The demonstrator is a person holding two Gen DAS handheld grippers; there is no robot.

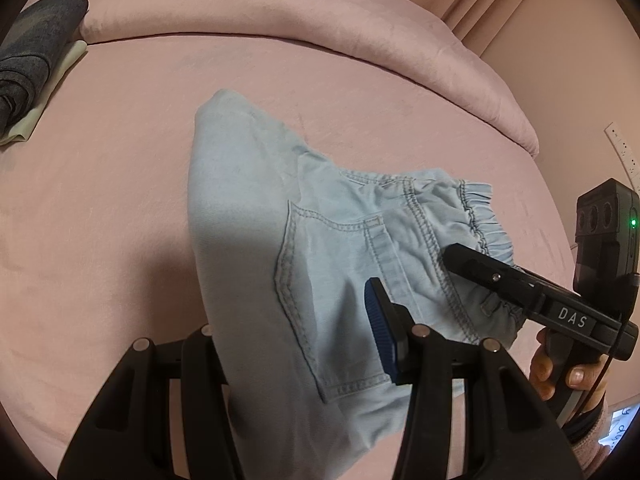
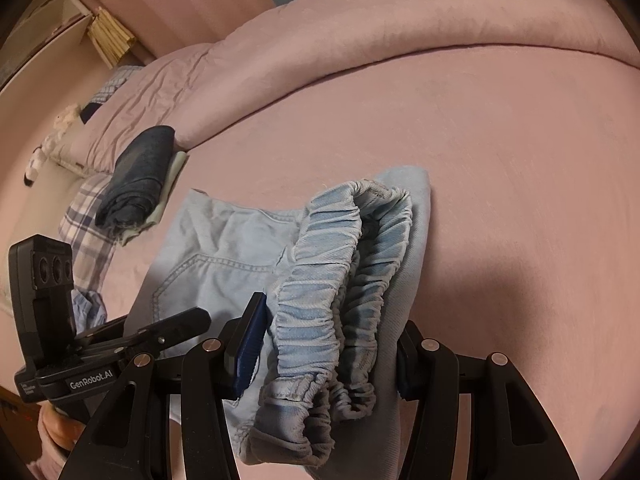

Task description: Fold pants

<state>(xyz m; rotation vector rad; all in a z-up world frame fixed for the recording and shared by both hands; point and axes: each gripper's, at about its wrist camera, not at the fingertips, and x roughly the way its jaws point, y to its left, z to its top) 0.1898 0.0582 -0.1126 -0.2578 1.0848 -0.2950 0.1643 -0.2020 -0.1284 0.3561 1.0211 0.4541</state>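
Far to the left, a folded stack of dark jeans (image 1: 34, 52) is seen lying on the pink bed sheet (image 1: 120, 200), beside the rolled pink duvet (image 1: 280, 12). Nearer the middle, the light blue pants (image 1: 248, 216) are spread partly folded on the sheet, back pocket (image 1: 332, 280) upward. The left gripper (image 1: 296, 332) is clamped onto the pants' near fabric, which passes between its 2 fingers and hides the left one. To the right, the right gripper (image 2: 328, 352) is closed around the bunched elastic waistband (image 2: 320, 280), and its tips are seen touching the cloth in the left wrist view.
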